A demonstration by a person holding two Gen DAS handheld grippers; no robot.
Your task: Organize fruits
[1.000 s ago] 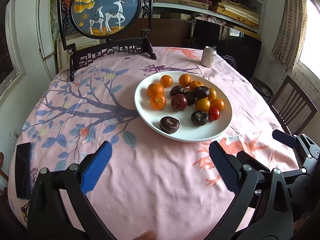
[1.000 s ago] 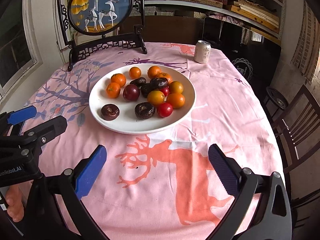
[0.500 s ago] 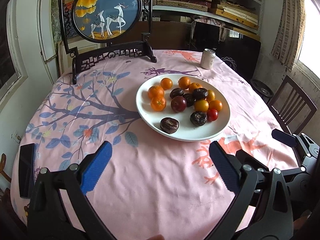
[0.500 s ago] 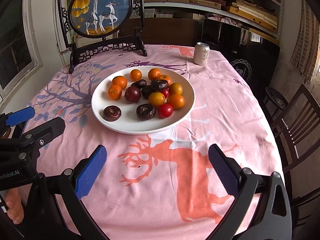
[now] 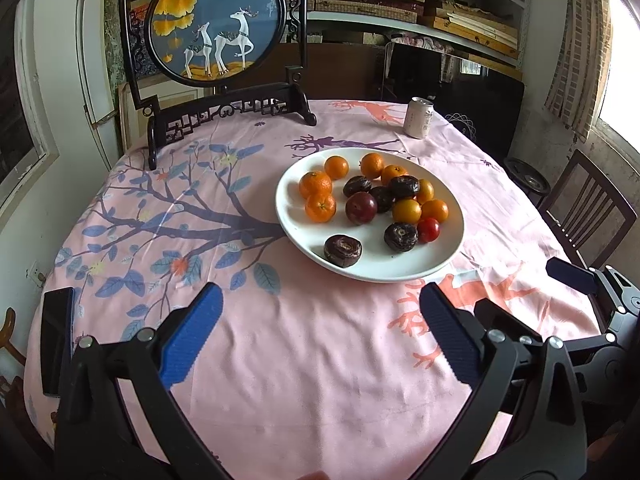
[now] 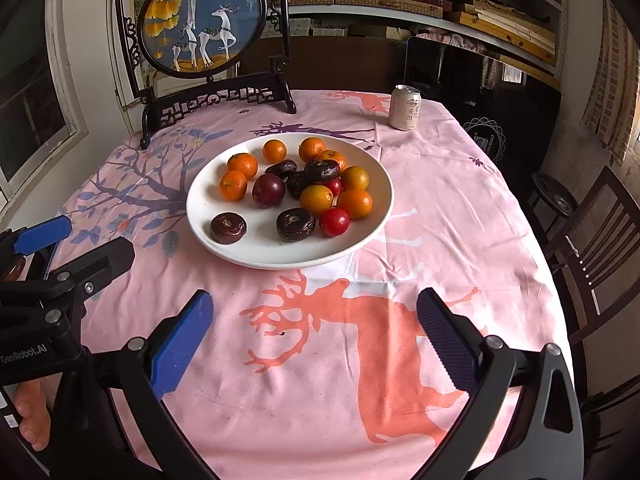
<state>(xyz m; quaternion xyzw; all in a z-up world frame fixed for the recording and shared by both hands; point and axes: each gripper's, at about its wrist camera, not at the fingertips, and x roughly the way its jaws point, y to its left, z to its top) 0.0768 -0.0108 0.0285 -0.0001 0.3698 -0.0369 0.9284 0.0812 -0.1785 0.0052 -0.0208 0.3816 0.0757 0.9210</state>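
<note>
1. The fruits sit crowded on the white plate (image 5: 450,240) — oranges (image 5: 315,185), dark wrinkled fruits (image 5: 343,250) and a red tomato (image 5: 428,229) touching one another. A pinch at one could nudge its neighbours, and a round one might roll off the rim onto the tablecloth (image 5: 280,360).
2. The dark fruits look soft; a hard squeeze would likely bruise them.
3. The left tongs (image 5: 318,334) are spread wide and hold nothing.
4. The right tongs (image 6: 314,330) are likewise wide apart and empty.
5. The plate lies ahead of both tongs near the table's middle — slightly right of the left pair, slightly left of the right pair, well apart from either.
</note>
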